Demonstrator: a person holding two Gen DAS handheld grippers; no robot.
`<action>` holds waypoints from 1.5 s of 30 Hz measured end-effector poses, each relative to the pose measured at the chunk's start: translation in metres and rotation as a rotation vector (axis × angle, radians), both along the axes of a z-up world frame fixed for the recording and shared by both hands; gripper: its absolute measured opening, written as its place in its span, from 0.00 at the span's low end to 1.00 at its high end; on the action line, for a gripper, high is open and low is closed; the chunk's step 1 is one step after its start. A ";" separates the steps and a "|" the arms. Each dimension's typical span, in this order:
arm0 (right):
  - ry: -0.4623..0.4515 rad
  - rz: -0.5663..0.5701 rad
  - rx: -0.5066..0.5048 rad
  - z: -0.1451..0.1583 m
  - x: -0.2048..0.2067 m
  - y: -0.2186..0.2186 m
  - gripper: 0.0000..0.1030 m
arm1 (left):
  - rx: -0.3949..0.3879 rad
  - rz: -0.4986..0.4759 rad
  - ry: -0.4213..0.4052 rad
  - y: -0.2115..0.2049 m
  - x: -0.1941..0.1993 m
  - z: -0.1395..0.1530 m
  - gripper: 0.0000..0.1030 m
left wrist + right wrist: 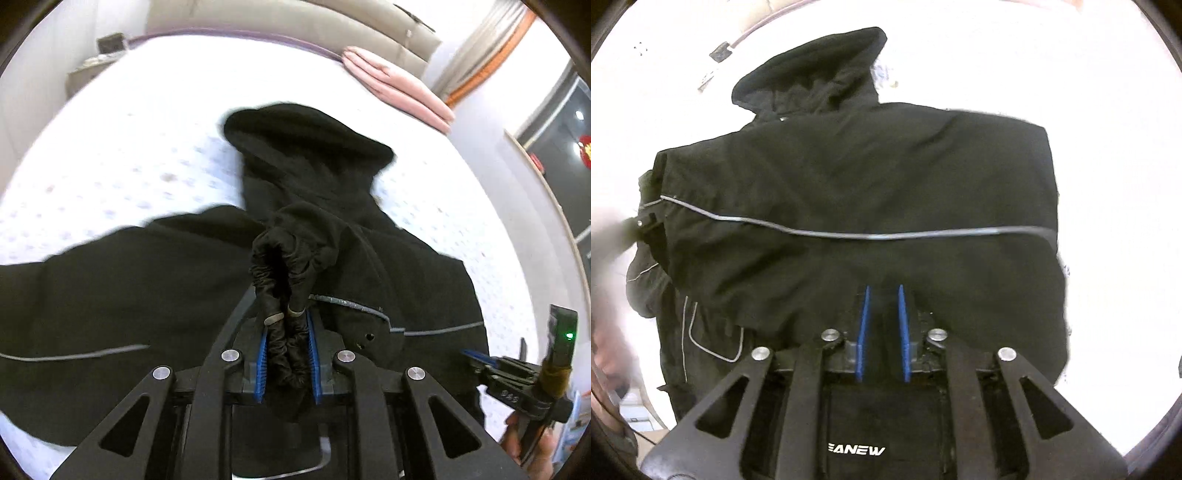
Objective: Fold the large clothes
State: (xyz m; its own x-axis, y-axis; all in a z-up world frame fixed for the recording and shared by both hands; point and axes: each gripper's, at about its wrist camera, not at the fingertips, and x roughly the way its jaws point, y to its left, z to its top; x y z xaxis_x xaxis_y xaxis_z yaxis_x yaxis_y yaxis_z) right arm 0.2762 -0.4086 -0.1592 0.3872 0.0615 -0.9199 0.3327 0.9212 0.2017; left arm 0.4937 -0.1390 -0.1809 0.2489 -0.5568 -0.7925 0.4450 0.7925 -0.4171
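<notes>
My left tool (288, 354), nearest the lens, is clamped on the gathered elastic cuff (280, 295) of a black jacket (155, 280); the bunched fabric fills the gap between the two blue pads (263, 363) and rises just ahead of the tips. Beyond the cuff, the sleeve runs forward into the jacket's body, which spreads to both sides of the tool and lies on a bed (122, 147) with a white, faintly dotted cover. A thin grey piping line (436, 329) crosses the cloth to the tool's right. Far ahead of the tool the hood (306, 136) rests on the cover, and beyond it, toward the far right edge of the bed, sits a folded pink item (399, 88). At the right margin of this view my right tool (884, 295) appears from the side, held by a hand (532, 443). In its own view, the blue pads (863, 332) of the right tool stand a narrow gap apart over the jacket's lower edge; dark cloth lies between them, but I cannot tell whether they pinch it. Ahead of that tool the piping spans the jacket's back, and farthest off the hood points away.
</notes>
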 end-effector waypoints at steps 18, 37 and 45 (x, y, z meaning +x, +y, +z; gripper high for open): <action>0.094 0.042 -0.133 -0.052 0.043 0.030 0.46 | 0.064 0.113 0.112 0.087 -0.002 -0.041 0.45; 0.125 0.173 -0.118 -0.089 0.058 0.082 0.39 | 0.057 0.047 0.164 0.022 -0.020 -0.078 0.46; 0.142 0.184 -0.131 -0.091 0.059 0.083 0.40 | 0.066 0.398 0.147 0.173 -0.017 -0.055 0.46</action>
State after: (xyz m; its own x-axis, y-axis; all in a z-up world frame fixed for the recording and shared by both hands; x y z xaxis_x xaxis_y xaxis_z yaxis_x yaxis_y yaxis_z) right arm 0.3356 -0.3259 -0.2505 0.2471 -0.0042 -0.9690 0.1734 0.9840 0.0400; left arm 0.4768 0.0344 -0.2354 0.3159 -0.3867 -0.8664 0.0388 0.9177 -0.3954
